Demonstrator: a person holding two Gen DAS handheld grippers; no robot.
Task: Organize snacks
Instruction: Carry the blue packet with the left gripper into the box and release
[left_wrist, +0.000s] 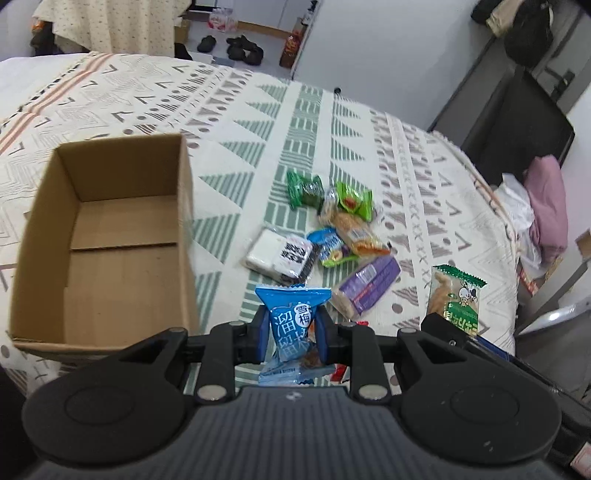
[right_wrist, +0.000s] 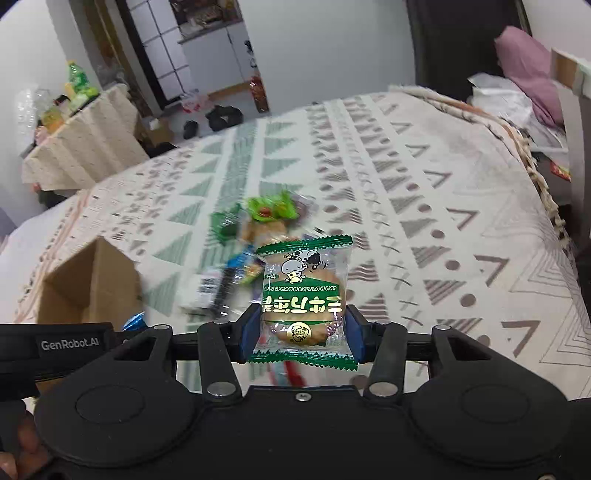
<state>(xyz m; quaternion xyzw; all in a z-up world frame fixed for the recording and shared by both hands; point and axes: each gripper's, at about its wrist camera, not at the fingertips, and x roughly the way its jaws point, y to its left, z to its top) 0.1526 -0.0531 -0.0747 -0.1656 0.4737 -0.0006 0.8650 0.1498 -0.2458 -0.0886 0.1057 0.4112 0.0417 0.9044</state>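
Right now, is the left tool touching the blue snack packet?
Touching. The left wrist view shows the left tool with both pads pressed against the blue snack packet, pinching it at its middle.

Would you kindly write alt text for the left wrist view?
The left hand-held gripper grips a blue snack packet above a patterned bedspread. An open, empty cardboard box sits to its left; a loose pile of snacks lies ahead.

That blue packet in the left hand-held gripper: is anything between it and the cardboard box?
Nothing visible. The blue packet is held just right of the box, whose open top is bare inside. The other snacks lie further right, away from that path.
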